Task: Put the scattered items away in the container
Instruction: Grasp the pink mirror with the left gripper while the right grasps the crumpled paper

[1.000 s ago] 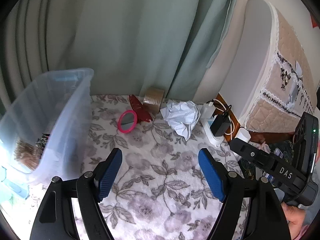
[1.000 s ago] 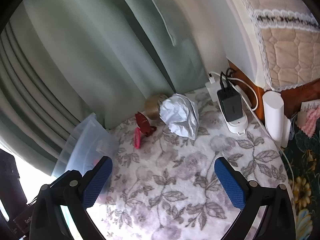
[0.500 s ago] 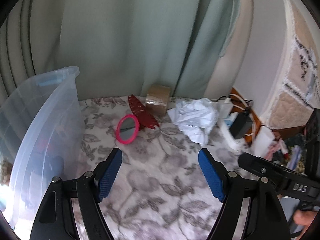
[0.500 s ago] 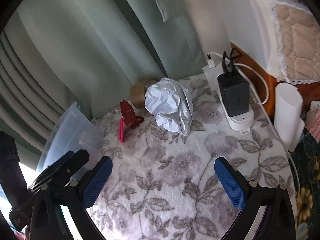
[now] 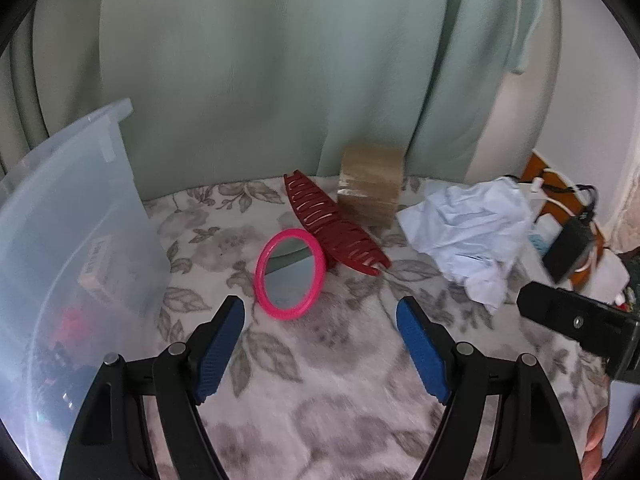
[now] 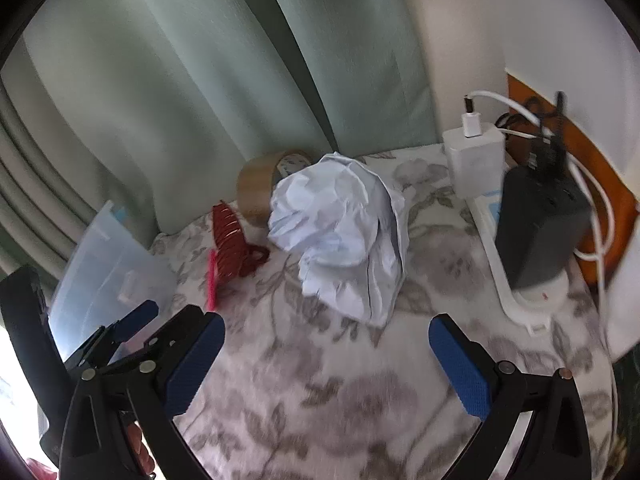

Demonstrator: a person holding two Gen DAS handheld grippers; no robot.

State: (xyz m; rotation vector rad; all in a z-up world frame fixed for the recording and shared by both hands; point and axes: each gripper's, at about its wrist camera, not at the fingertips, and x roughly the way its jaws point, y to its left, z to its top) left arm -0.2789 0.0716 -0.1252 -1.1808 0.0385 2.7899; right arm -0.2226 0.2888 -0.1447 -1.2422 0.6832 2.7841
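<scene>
In the left wrist view a pink round mirror [image 5: 290,274] leans against a dark red hair claw [image 5: 334,226], with a brown tape roll [image 5: 370,184] behind and crumpled white paper [image 5: 472,236] to the right. A clear plastic bin [image 5: 64,248] with several items inside stands at the left. My left gripper [image 5: 320,344] is open and empty, just short of the mirror. My right gripper [image 6: 324,360] is open and empty, close in front of the paper [image 6: 344,236]. The claw [image 6: 232,242], the tape roll [image 6: 260,188] and the bin [image 6: 108,268] also show there.
A white power strip with a black adapter [image 6: 540,228] and a white charger [image 6: 474,160] with cables lies at the right edge. A green curtain [image 5: 280,72] hangs right behind the items. The floral cloth [image 5: 340,400] covers the surface.
Both grippers have moved forward and lower over the cloth. The mirror looms larger in the left view, the crumpled paper in the right view. Both stay open.
</scene>
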